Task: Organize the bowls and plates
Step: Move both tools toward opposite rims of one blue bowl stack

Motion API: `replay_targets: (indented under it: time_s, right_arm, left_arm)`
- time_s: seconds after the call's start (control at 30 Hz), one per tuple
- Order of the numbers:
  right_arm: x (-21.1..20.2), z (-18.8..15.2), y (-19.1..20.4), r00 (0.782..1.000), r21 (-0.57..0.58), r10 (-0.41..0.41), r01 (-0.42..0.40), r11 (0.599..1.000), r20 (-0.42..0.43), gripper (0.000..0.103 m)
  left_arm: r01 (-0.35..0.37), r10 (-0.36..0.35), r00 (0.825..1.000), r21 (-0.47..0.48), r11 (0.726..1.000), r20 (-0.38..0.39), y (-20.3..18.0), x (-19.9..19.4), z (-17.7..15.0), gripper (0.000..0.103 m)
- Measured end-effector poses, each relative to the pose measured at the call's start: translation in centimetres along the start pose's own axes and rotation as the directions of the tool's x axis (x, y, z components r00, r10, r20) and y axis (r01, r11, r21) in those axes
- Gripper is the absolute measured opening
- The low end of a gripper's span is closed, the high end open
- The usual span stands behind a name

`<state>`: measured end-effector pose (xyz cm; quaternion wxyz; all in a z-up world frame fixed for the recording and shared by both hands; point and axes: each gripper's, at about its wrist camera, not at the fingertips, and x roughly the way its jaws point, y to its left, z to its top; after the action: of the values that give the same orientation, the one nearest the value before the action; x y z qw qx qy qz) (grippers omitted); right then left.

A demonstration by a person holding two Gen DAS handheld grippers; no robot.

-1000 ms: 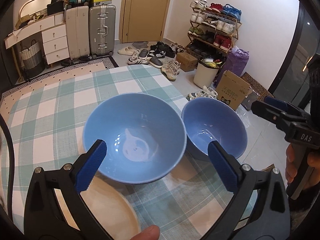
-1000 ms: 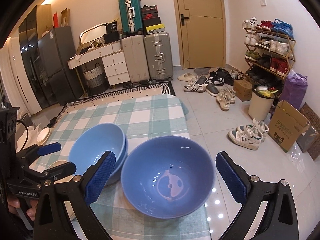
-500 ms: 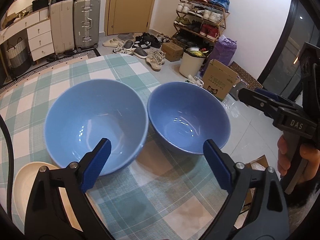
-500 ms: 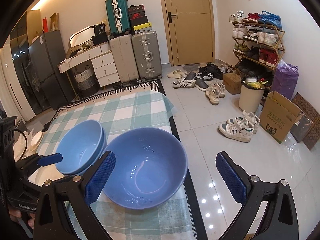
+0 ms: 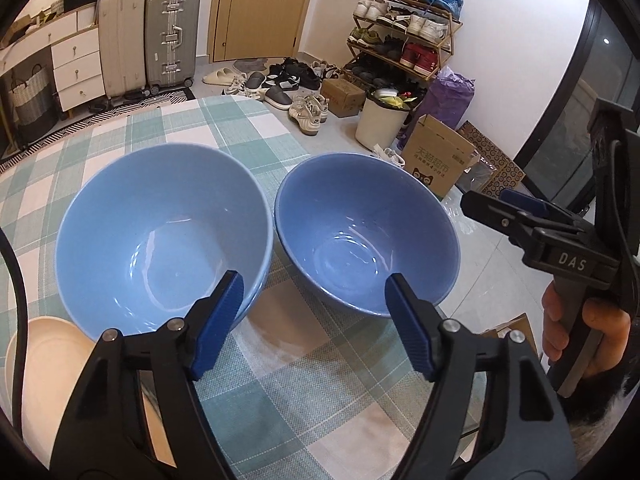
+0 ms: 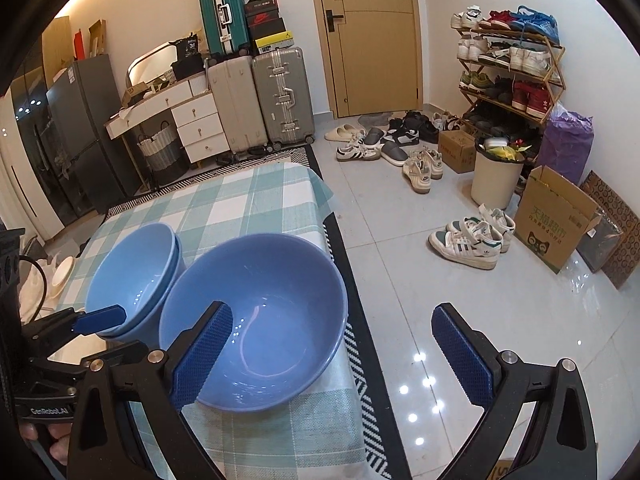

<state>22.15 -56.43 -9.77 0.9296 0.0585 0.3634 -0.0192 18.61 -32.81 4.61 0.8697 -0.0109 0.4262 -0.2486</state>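
Observation:
Two stacked blue bowls [image 5: 160, 236] stand on the checked tablecloth [image 5: 304, 384]; the stack also shows in the right wrist view [image 6: 132, 272]. A single blue bowl [image 5: 364, 236] stands to their right near the table edge, seen too in the right wrist view [image 6: 260, 320]. A cream plate [image 5: 44, 360] lies at the lower left. My left gripper [image 5: 310, 326] is open and empty, just short of both bowls. My right gripper [image 6: 332, 356] is open and empty, its left pad [image 6: 204, 352] over the single bowl's near rim.
The table's right edge [image 6: 344, 320] drops to a tiled floor with shoes [image 6: 472, 236], a cardboard box [image 6: 556, 216] and a bin [image 6: 494, 176]. Suitcases [image 6: 280, 96] and drawers stand beyond the far table end. White dishes [image 6: 60, 272] lie at the left.
The left gripper has pulled back and swung right, so it now faces the gap between the bowls. The right gripper has drawn back to the right, off the single bowl. The bowls have not moved.

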Motion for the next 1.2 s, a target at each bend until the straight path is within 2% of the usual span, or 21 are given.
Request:
replay_targets:
  time_s: [0.07, 0.3, 0.53, 0.63, 0.77, 0.83, 1.0, 1.2]
  right_arm:
    - [0.2, -0.1, -0.2, 1.0, 0.003, 0.001, -0.001, 1.0, -0.001, 0.102]
    - [1.0, -0.2, -0.5, 1.0, 0.006, 0.004, -0.004, 1.0, -0.013, 0.102]
    - [2.0, -0.5, -0.5, 0.999, 0.0, 0.002, -0.002, 1.0, -0.034, 0.101]
    - [2.8, -0.5, -0.7, 0.999, 0.001, 0.005, -0.005, 1.0, -0.049, 0.095]
    - [4.1, -0.6, -1.0, 0.997, 0.002, 0.013, -0.013, 1.0, -0.078, 0.082]
    - [4.8, -0.6, -0.9, 0.995, -0.001, 0.021, -0.021, 1.0, -0.093, 0.078]
    - [6.4, -0.8, -0.5, 0.991, -0.017, 0.027, -0.03, 0.999, -0.128, 0.056]
    - [6.8, -0.9, -0.2, 0.992, -0.034, 0.022, -0.026, 0.999, -0.121, 0.042]
  left_arm:
    - [0.007, -0.007, 1.0, -0.001, 1.0, 0.003, 0.2, -0.1, 0.1, 0.07]
    - [0.039, -0.039, 0.999, 0.014, 0.999, -0.008, -0.3, 0.1, 0.2, 0.059]
    - [0.049, -0.048, 0.998, 0.011, 0.999, -0.047, -0.7, 2.0, 0.1, 0.052]
    - [0.047, -0.047, 0.997, 0.003, 0.999, -0.062, -0.7, 3.2, 0.0, 0.051]
    - [0.044, -0.045, 0.996, -0.007, 0.999, -0.076, -0.5, 4.4, 0.0, 0.049]
    - [0.042, -0.043, 0.996, -0.007, 0.999, -0.077, -0.4, 4.8, 0.0, 0.045]
    - [0.043, -0.042, 0.996, 0.006, 0.999, -0.079, -0.4, 5.6, 0.3, 0.043]
    - [0.048, -0.047, 0.995, 0.005, 0.999, -0.084, -0.3, 6.1, 0.6, 0.041]
